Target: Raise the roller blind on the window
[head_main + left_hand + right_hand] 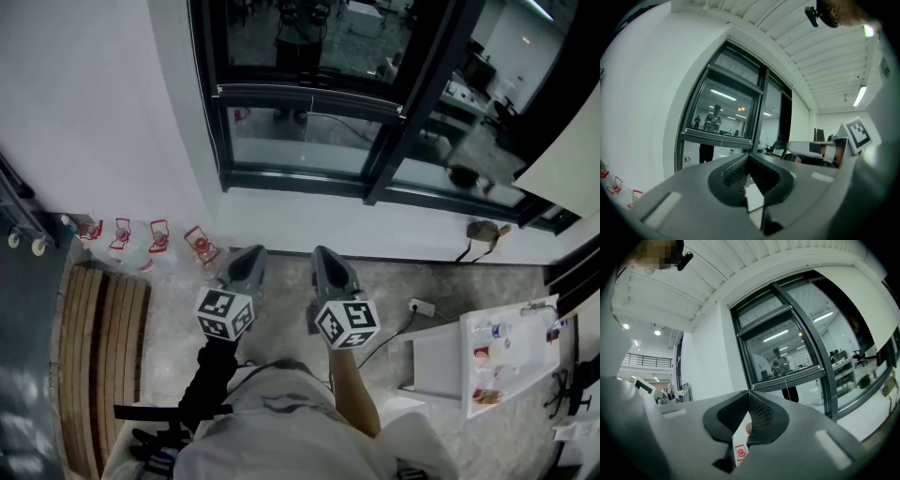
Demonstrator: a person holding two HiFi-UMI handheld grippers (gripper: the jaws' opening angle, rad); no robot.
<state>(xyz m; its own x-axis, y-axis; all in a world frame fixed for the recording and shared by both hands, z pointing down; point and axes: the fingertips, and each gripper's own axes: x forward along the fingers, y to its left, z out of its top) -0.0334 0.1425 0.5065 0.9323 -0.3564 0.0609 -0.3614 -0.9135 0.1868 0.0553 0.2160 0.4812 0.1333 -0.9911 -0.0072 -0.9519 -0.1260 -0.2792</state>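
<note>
- left gripper (249, 253): jaws pressed together with nothing between them. it is held level and points at the wall below the window (309, 92).
- right gripper (324, 251): jaws likewise closed and empty, level, just beside the left one and pointing the same way.
- ahead of both, in the right gripper view, a thin cord (787, 389) hangs straight down in front of the window, a little to the right of the right gripper's jaw tips. it is probably the blind's pull chain, though too fine to be sure. its long axis is vertical, so level jaws would meet it crosswise.
- farthest off, the roller blind (565, 157) shows as a pale sheet over the upper part of the pane at the far right, above and well apart from both grippers. its lower edge runs along the window.
- the blind and the cord both lie to the right, so the right gripper is the nearer of the 2. it would need to open, then travel forward and right.
</note>
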